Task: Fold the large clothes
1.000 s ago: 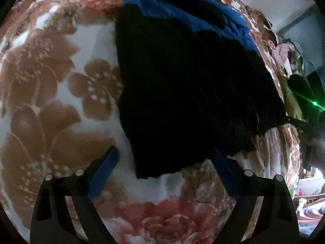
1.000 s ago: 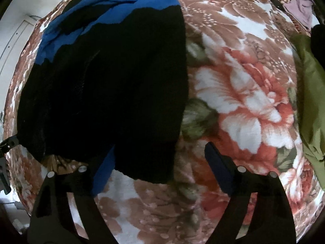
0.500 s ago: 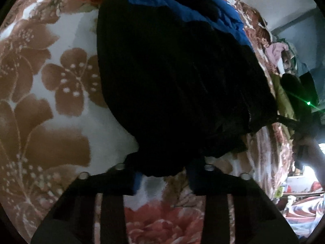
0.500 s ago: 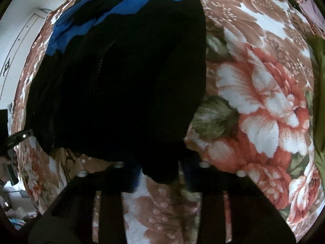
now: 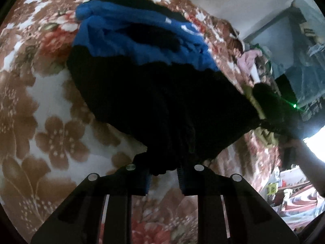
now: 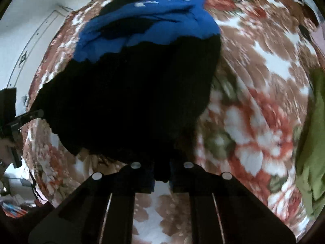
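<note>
On the floral blanket ahead of you lies the black-and-blue garment; your left gripper is closing on its near hem, and your right gripper stays clenched on the other corner.

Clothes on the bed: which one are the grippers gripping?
The black-and-blue garment: left gripper, jaws closing, and right gripper pinch its black hem. The green garment lies untouched.

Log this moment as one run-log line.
step: lift hem | left gripper: closing, black-and-blue garment hem between pads | right gripper: shut on hem | surface: floral blanket
</note>
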The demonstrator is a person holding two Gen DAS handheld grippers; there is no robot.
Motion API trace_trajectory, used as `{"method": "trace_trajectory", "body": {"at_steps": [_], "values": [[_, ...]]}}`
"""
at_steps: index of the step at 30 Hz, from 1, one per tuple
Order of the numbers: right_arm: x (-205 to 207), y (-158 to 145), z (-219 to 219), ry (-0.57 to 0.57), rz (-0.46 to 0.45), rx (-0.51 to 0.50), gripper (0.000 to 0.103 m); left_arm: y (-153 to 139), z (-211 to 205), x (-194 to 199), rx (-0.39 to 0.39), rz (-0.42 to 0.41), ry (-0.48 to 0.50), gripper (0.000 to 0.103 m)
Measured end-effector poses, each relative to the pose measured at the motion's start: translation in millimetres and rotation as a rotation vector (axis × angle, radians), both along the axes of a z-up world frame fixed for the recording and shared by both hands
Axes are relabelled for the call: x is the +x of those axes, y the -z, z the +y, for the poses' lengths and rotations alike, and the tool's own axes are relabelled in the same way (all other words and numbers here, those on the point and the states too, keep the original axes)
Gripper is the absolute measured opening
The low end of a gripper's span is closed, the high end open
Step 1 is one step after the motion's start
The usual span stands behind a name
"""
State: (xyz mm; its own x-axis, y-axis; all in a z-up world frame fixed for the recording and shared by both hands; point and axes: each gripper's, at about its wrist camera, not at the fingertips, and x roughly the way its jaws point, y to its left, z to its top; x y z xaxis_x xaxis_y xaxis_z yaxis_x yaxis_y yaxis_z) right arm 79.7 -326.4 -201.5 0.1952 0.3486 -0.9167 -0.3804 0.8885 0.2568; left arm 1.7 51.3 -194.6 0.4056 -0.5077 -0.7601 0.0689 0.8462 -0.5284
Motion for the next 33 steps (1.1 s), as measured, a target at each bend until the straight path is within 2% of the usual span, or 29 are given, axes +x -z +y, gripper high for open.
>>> {"method": "trace_trajectory", "body": {"at_steps": [4,8,13,17,20,24,27,30,33], "values": [[11.5,-22.5,14.3,-0.017,-0.033,0.079,0.01,-24.5,-1.4,19.4,-0.042,-0.058,-0.017,0.019],[41.0,-56.8,34.8,-0.03,-0.09,0.149,0.01,-55.0,0.6,47.5,-0.057,-0.139,-0.012,0.019],[94.1,-107.0,59.0,-0.046,-0.204,0.195,0.01,-95.3,10.4,98.9,-0.046,-0.247,-0.002,0.019],[147.1,-131.6,67.5,-0.029,-0.27,0.209,0.01,-120.9,27.0,144.9,-0.03,-0.318,-0.009,0.019],[190.8,-139.9,66.1,0.0,-0.3,0.216,0.01,-130.3,45.5,180.5,-0.033,-0.342,-0.037,0.019],[247.4,-143.1,65.5,0.04,-0.316,0.226,0.01,-129.6,68.8,232.3,-0.034,-0.335,-0.079,0.019],[295.2,-134.6,69.6,0.065,-0.323,0.211,0.01,-121.1,85.5,276.0,-0.031,-0.311,-0.121,0.019],[350.4,-109.1,71.6,0.102,-0.282,0.196,0.01,-100.7,106.4,321.7,-0.04,-0.251,-0.184,0.019],[400.8,-77.0,76.9,0.125,-0.233,0.19,0.01,-73.9,119.8,367.4,-0.012,-0.187,-0.212,0.019]]}}
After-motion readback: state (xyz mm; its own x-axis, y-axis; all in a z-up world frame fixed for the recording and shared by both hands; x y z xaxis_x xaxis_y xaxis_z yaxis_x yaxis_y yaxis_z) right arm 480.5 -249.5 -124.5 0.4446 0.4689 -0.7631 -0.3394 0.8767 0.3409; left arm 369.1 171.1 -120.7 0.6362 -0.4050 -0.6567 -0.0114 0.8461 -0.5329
